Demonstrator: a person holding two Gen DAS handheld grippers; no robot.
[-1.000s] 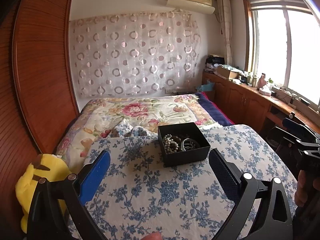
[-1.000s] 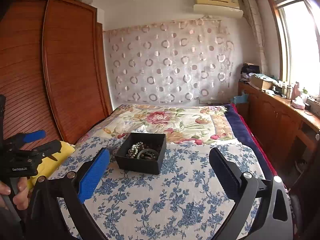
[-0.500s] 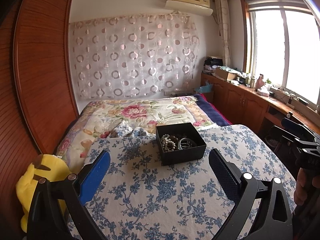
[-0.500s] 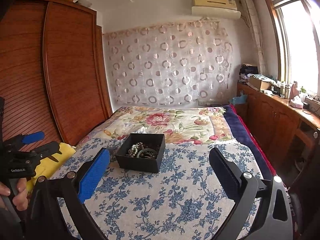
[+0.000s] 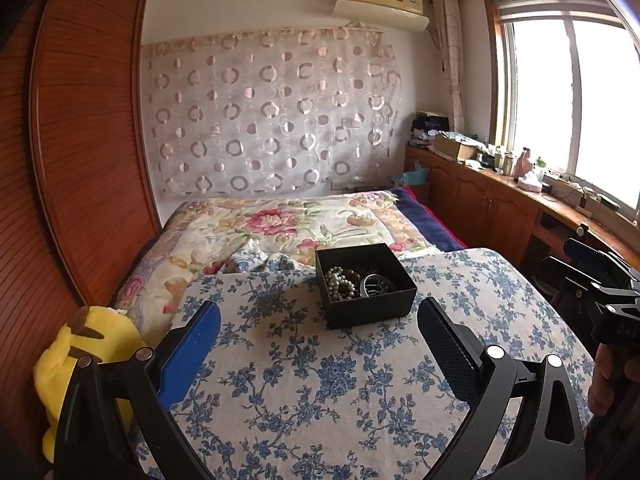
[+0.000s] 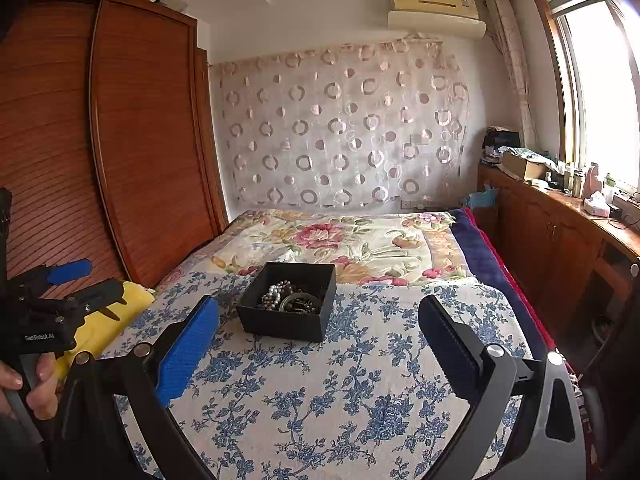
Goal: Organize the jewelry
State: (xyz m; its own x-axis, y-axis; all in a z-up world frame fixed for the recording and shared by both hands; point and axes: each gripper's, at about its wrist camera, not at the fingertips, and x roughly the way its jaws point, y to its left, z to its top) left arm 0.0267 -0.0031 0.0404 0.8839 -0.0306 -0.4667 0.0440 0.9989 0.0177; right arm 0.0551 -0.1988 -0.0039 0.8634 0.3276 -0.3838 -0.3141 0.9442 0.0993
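A black open box (image 5: 370,307) stands on the blue-flowered cloth (image 5: 304,384); it also shows in the right wrist view (image 6: 280,322). Inside lie a pearl bead string (image 5: 339,286), dark beads and a grey bangle (image 5: 372,285). My left gripper (image 5: 318,320) is open and empty, held above the cloth short of the box. My right gripper (image 6: 318,320) is open and empty too, also short of the box. Each gripper shows at the edge of the other's view, the right gripper (image 5: 600,284) and the left gripper (image 6: 64,292).
The cloth covers a surface at the foot of a bed with a floral quilt (image 5: 288,224). A yellow plush toy (image 5: 80,364) lies at the left by the wooden wardrobe (image 5: 80,140). A wooden cabinet (image 5: 500,208) with clutter runs under the window at the right.
Both grippers have pulled back and risen a little, so the box looks farther away. Both stay open and empty. The box has not moved.
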